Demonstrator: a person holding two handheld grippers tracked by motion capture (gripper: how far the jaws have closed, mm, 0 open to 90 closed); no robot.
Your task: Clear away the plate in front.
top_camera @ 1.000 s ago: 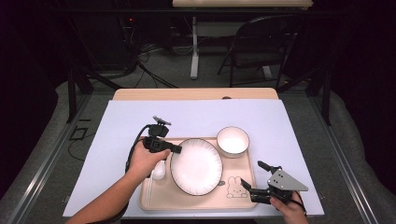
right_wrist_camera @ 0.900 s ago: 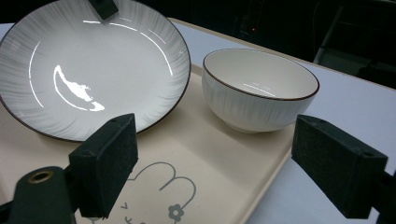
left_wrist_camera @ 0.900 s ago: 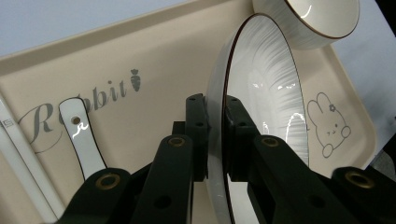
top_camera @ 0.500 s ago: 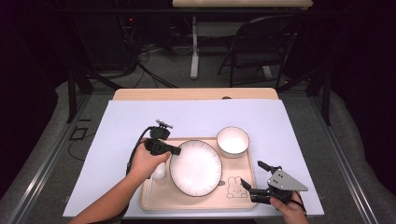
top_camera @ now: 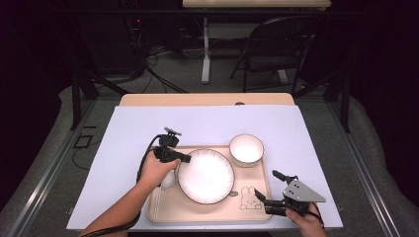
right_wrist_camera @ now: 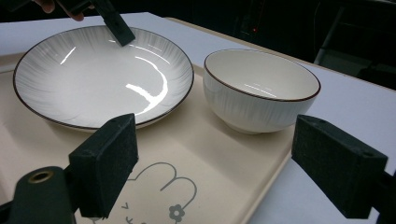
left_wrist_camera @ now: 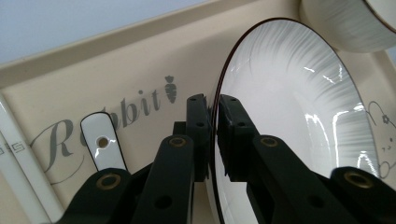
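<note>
Where pinched: plate [left_wrist_camera: 299,112] rim inside left gripper [left_wrist_camera: 212,105]

A round white plate [top_camera: 206,176] with fine grey ribbing and a thin dark rim lies flat on a beige tray [top_camera: 257,210]. The left gripper [top_camera: 184,158] pinches its left edge, one jaw above the rim and one below.

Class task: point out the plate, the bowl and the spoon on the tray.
plate [top_camera: 206,176]: high view, centre of its white face.
bowl [right_wrist_camera: 261,88]: right gripper view, inside of its far wall.
spoon [left_wrist_camera: 103,146]: left gripper view, end with the small hole.
</note>
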